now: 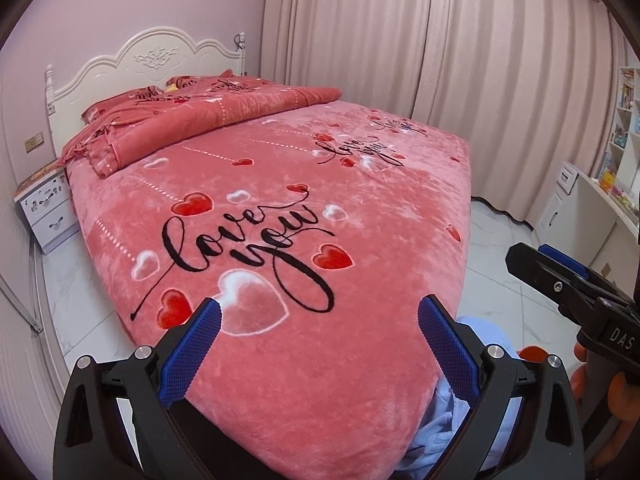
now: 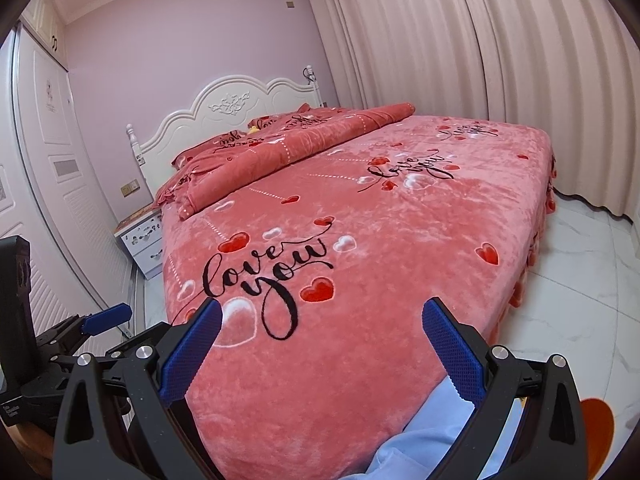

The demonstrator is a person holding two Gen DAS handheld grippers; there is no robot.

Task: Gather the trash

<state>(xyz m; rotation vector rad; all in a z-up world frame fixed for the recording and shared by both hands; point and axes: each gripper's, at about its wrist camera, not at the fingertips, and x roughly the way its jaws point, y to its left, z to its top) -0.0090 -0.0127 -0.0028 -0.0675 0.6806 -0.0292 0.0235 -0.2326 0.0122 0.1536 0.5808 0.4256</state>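
Above the bed (image 1: 304, 360), both grippers agape

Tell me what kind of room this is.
A bedroom, by all signs: a wide bed with a pink heart-print plush cover, a carved white headboard, and a small white nightstand beside it.

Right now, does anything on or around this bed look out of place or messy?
Little stands out. The pink bedspread lies smooth, with no trash visible on it. The quilt is folded across the head end, its left corner bunched at the bed's edge. A small yellow thing sits among the pillows; I cannot tell what it is.
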